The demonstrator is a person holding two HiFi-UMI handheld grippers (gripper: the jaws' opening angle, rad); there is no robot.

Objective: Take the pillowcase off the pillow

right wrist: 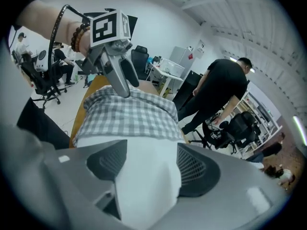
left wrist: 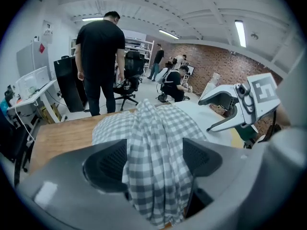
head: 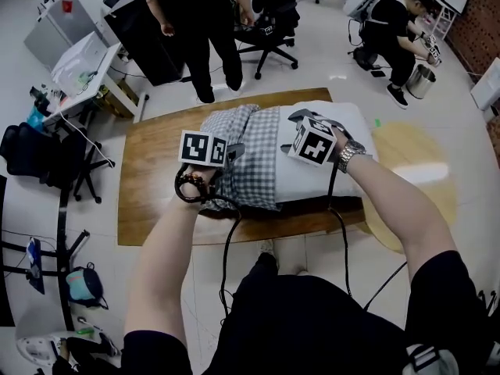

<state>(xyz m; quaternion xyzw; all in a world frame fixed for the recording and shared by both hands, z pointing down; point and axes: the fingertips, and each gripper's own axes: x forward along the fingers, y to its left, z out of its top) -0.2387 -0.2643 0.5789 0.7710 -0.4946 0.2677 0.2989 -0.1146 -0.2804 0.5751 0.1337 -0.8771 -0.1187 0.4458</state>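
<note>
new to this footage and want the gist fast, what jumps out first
A grey checked pillowcase lies bunched halfway off a white pillow in the middle of a wooden table. The left gripper straddles the checked cloth and the right gripper the bare pillow, both open. A person in black stands beyond the table.

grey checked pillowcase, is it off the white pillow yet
Partly off: the grey checked fabric pillowcase is bunched over the left end of the white pillow, whose right part lies bare.
</note>
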